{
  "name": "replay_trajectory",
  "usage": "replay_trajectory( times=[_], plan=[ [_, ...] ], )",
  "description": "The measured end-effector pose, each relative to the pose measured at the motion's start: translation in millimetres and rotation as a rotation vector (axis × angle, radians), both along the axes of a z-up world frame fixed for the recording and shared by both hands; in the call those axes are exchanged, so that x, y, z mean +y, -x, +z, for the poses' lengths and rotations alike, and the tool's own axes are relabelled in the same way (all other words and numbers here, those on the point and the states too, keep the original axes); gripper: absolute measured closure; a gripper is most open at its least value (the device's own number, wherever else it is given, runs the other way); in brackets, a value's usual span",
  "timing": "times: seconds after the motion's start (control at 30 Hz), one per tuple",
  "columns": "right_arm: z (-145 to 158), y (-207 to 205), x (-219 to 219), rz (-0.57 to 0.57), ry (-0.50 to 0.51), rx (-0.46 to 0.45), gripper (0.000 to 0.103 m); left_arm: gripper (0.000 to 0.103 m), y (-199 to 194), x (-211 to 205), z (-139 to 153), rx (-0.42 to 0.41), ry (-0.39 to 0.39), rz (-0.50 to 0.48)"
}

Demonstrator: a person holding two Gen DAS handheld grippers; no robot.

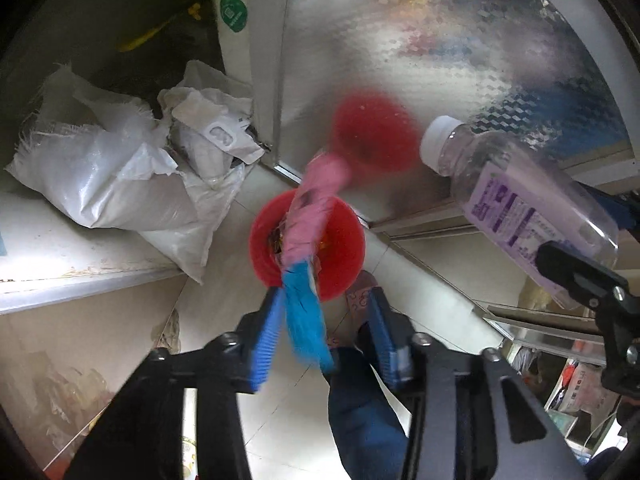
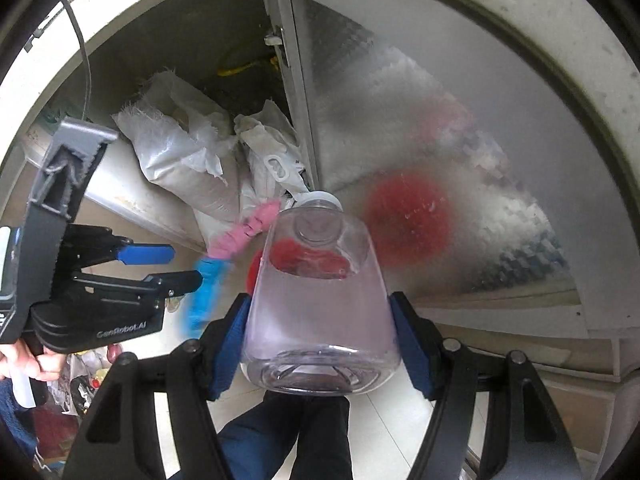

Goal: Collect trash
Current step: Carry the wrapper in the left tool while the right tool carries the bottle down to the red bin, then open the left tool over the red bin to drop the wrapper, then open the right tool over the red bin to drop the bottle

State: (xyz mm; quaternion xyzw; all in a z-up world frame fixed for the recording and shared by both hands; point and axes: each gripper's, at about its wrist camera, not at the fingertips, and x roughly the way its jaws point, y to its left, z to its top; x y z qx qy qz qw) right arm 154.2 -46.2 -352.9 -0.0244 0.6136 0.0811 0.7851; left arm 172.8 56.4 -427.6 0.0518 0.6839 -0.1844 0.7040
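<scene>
Frosted, diamond-patterned metal fills the upper right of both views: a cabinet door (image 1: 420, 60) standing ajar over a pale tiled floor (image 1: 224, 264), its sheen throwing back a blurred red reflection. In the opening to the left of the door, white woven sacks (image 1: 100, 176) slump on a low white ledge (image 1: 48, 256), their frayed tops open, one hanging over the ledge's edge toward the floor. A red bin (image 1: 340, 248) stands on the floor just in front of the door's lower corner, scraps visible inside it. The person's dark blue trouser leg (image 1: 360, 412) and a patterned slipper (image 1: 358, 296) show beside the bin.

The right claw (image 2: 320, 328) is clamped across a clear plastic bottle (image 2: 320, 300) with a white cap (image 2: 320, 200) and a purple label, both blue pads pressed to its sides, the bottle pointing down above and beside the bin.

The left claw (image 1: 324, 332) stands partly released above the bin; in the right wrist view a hand (image 2: 24, 360) grips its handle. A pink-and-blue wrapper (image 1: 312, 240), motion-blurred, hangs between its blue fingers (image 1: 264, 340). The wrapper's blue end lies near the left finger, though whether it touches cannot be told, and it is clear of the right one; its pink end reaches over the bin's mouth.
</scene>
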Motion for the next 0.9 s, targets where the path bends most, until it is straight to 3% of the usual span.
replay_trajectory(
  times=[0.1,0.3,0.5,0.63,0.8,0.87,0.9],
  plan=[
    [-1,0,0,0.008,-0.003,0.004,0.037,0.046,1,2,-2,0.002,0.001,0.009],
    [4,0,5,0.045,-0.014,0.005,0.037,0.045,6,17,9,0.000,0.013,0.040],
    [0,-5,21,0.096,-0.020,0.011,0.037,0.038,10,42,24,-0.030,0.009,0.120],
    [-7,-9,33,0.129,-0.022,0.024,0.037,0.024,14,57,29,-0.069,-0.011,0.153],
    [-17,-9,45,0.172,-0.022,0.043,0.037,0.014,17,68,22,-0.065,-0.034,0.175],
    [-21,-9,47,0.187,-0.019,0.049,0.037,0.000,19,70,18,-0.069,-0.055,0.167],
    [-24,-9,48,0.193,-0.018,0.051,0.037,0.000,20,71,17,-0.074,-0.060,0.169]
  ],
)
